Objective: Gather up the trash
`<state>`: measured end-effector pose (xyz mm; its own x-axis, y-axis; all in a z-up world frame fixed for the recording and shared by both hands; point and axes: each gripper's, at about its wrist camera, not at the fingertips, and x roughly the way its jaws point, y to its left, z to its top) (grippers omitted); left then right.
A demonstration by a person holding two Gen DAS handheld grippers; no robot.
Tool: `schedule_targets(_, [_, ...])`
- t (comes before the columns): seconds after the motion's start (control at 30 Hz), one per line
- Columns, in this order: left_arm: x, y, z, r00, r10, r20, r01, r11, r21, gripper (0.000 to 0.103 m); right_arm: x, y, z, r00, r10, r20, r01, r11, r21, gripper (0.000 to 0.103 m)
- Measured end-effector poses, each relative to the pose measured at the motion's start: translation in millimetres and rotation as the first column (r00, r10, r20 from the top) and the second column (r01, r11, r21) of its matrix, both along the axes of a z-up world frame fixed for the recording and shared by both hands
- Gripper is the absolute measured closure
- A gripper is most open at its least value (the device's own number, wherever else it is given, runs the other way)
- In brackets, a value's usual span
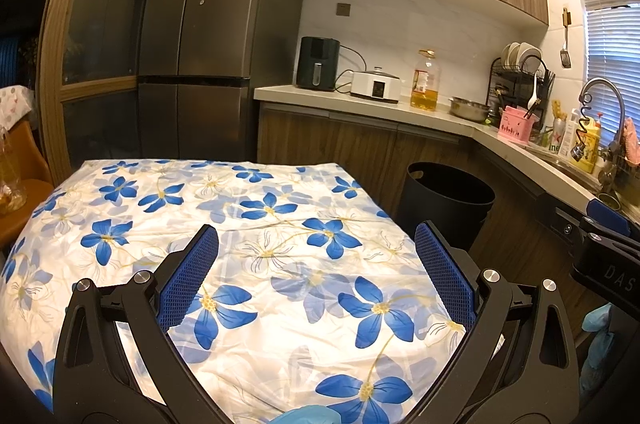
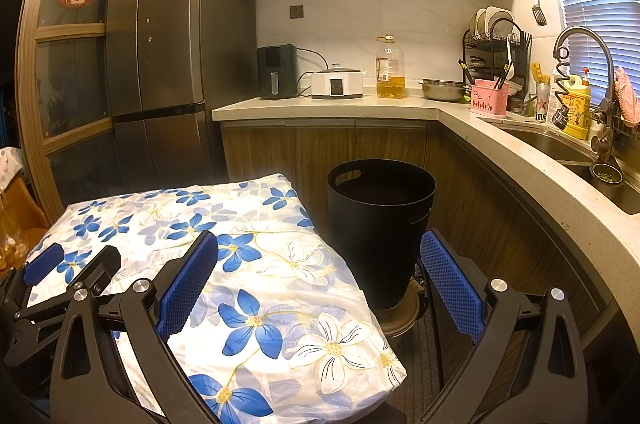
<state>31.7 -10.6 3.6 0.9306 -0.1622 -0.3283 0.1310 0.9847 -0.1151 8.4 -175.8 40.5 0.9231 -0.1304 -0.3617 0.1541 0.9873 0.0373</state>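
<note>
Two hand-held grippers hover over a kitchen table, each with its blue-padded fingers spread wide and nothing between them. The left gripper [image 1: 316, 256] hangs above the middle of the table [image 1: 280, 224], which is draped in a white cloth printed with blue flowers. The right gripper [image 2: 320, 264] sits over the table's right-hand edge, one finger above the cloth and the other past the edge, in front of the trash bin [image 2: 380, 224].

The trash bin, black, round and lidless with a cut-out handle near its rim, stands on the floor just beside the table's right side, between the table and the wood-fronted cabinets. No loose trash can be made out on the cloth in either view.

Beyond the table's far edge stands a tall dark fridge [image 1: 216, 36]. To the right of the table, behind the bin, a pale countertop [image 2: 320, 106] carries a black air fryer [image 2: 276, 72], a white cooker [image 2: 338, 82], a bottle of oil [image 2: 390, 68] and a steel bowl [image 2: 442, 90], running round to a sink [image 2: 560, 144].
</note>
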Motion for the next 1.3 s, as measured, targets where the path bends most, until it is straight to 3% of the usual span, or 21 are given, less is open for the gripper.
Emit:
schedule_targets(0.63, [-2.3, -0.5, 2.3, 1.000, -0.012, 0.002, 0.012, 1.000, 0.002, 0.006, -1.0, 0.2, 0.5, 1.000, -0.003, 0.003, 0.003, 1.000, 0.001, 0.006])
schedule_targets(0.77, [-2.7, -1.4, 4.2, 1.000, -0.023, 0.001, 0.023, 1.000, 0.016, 0.016, -1.9, 0.3, 1.6, 1.000, -0.007, 0.004, 0.007, 1.000, 0.004, 0.006])
schedule_targets(1.3, [-3.5, -1.7, 5.1, 0.999, -0.036, 0.006, 0.036, 0.999, 0.030, 0.017, -4.6, 5.0, 4.6, 1.000, -0.018, 0.016, 0.018, 1.000, 0.014, 0.006])
